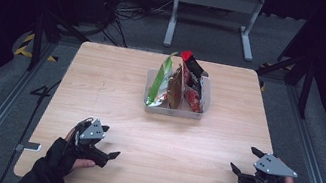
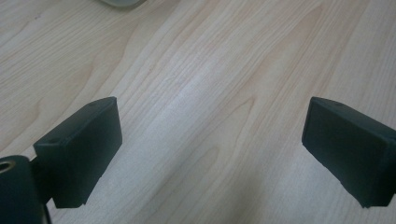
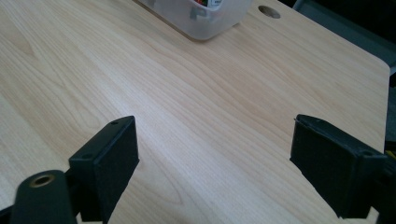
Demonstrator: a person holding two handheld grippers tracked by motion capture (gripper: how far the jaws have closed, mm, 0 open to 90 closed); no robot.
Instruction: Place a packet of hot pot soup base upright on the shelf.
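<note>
You are holding both tongs — left tongs [image 1: 106, 140], right tongs [image 1: 244, 160] — apart and empty; snack bags [image 1: 179, 81] are sitting untouched in the tray [image 1: 172, 111].

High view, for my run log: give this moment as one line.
left gripper open, on table | right gripper open, on table | snack bags upright in bin, untouched

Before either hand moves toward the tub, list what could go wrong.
The snack bags stand upright, leaning together in the clear tub; pulling one may topple the others. The tub looks light, so a grab may drag it across the table. Both the left hand-held gripper and the right hand-held gripper reaching at once may collide.
</note>
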